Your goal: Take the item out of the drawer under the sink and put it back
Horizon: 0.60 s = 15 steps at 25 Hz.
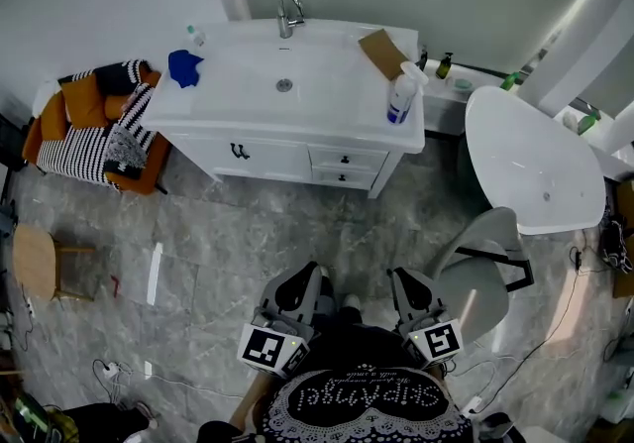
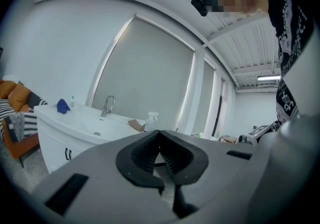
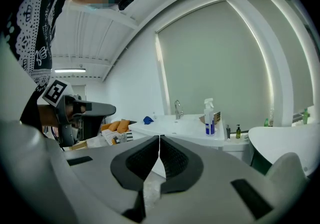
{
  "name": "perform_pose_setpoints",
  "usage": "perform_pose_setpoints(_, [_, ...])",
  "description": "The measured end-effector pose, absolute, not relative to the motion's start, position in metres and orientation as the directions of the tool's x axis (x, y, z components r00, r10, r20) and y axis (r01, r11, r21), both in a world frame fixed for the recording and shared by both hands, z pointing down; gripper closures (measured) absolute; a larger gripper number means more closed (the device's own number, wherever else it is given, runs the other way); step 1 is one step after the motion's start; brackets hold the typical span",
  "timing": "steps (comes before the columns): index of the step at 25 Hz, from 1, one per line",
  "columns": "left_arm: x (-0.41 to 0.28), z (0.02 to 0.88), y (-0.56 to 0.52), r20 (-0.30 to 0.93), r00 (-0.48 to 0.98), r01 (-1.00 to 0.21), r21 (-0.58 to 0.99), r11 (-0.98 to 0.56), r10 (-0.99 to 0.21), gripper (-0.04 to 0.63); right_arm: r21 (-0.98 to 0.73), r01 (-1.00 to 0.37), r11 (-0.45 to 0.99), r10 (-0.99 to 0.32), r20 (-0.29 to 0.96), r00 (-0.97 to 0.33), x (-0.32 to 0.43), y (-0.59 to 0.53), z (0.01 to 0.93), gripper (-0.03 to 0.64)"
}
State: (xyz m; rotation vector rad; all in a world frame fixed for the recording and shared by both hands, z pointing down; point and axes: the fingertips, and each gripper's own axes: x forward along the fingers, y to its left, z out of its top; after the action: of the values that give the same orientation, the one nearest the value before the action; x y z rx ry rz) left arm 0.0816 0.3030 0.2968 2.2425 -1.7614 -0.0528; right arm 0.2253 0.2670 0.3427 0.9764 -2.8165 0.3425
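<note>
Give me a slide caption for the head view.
Person facing the sink, left gripper and right gripper shut and empty; drawers closed, spray bottle and cloth on it.

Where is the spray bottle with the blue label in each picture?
Head view: the spray bottle stands at the right end of the sink counter, near its front edge.
Left gripper view: the spray bottle is small, just left of centre.
Right gripper view: the spray bottle is right of centre.
Shared landmark: the faucet, left of the bottle in every view.
</note>
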Motion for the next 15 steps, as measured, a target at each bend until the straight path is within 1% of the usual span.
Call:
perform_pose_setpoints(7, [0.05, 0.291, 0.269, 0.129, 0.278, -0.938, 0.249, -0.241, -0.952, 0.591, -0.142, -0.636, 0.759, -0.609, 0.193, -0.769, 0.192, 0.235, 0.339, 0.598])
perform_pose_setpoints(15, [0.01, 0.289, 0.246, 0.131, 0.272, -0.938, 0.257, -0.232, -0.953, 0.591, -0.148, -0.641, 0.753, -0.618, 0.177, -0.766, 0.149, 0.212, 0.332, 0.598])
